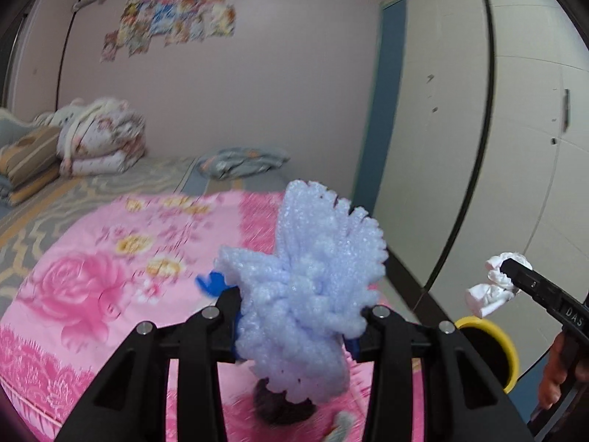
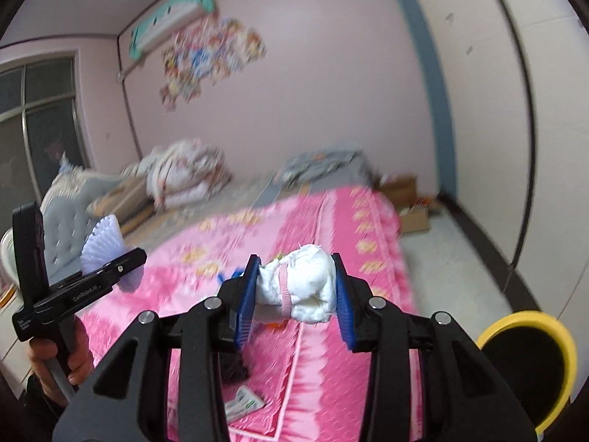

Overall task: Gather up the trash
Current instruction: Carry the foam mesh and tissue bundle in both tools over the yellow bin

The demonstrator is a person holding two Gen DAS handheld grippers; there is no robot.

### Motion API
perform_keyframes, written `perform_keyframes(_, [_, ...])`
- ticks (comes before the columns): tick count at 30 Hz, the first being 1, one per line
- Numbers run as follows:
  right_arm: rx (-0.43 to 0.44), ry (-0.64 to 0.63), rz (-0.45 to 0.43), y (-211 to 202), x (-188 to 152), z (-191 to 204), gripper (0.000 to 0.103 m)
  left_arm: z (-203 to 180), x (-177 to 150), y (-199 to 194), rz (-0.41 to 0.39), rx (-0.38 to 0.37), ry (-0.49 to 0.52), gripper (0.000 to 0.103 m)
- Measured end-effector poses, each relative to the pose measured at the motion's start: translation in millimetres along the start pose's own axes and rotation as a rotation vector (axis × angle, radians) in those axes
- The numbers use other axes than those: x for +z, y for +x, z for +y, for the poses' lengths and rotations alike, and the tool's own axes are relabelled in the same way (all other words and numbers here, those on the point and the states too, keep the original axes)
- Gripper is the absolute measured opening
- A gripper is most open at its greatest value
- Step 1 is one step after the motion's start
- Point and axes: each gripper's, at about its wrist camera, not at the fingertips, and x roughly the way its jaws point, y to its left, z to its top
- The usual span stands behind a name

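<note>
My left gripper [image 1: 298, 305] is shut on a pale lilac foam net [image 1: 316, 276] and holds it up above the pink flowered bedspread [image 1: 92, 294]. The right wrist view shows that same gripper [image 2: 110, 269] and foam net [image 2: 101, 241] at the left. Between the blue pads of my right gripper [image 2: 296, 287] sits a crumpled white wad with a pink band [image 2: 305, 287], pinched from both sides. From the left wrist view the right gripper [image 1: 511, 272] holds the wad [image 1: 489, 294] just above a yellow bin [image 1: 510, 350]. The bin [image 2: 567, 353] stands on the floor beside the bed.
On the bedspread lie a dark lump [image 2: 232, 364], a printed wrapper [image 2: 243, 403] and a small blue scrap [image 1: 210, 283]. Folded quilts [image 1: 99, 140] are stacked at the far end. White wardrobe doors [image 1: 460, 129] line the right side. Cardboard boxes [image 2: 408, 199] sit on the floor.
</note>
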Motion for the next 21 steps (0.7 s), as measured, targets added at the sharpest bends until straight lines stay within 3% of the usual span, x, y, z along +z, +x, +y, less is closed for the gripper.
perform_keyframes(4, [-0.071,0.023,-0.12,-39.9,18.9,-18.0,0.036,-35.2,19.0,-6.1,-0.045,-0.06,0.039,0.037])
perform_keyframes(11, [-0.225,0.085,-0.252,-92.0,38.8,-63.6,0.036,-94.6,39.8,0.4,-0.093,-0.164,0.071,0.037])
perform_keyframes(18, [-0.474,0.109,-0.416,-135.0,37.5,-105.0,0.036,-152.4,45.2,25.1,-0.144,-0.255,0.056,0.037])
perform_keyframes(21, [-0.568,0.095,-0.447,-142.3,36.3,-124.6,0.036,-180.3,36.0,44.8,-0.112,-0.309,0.068,0.037])
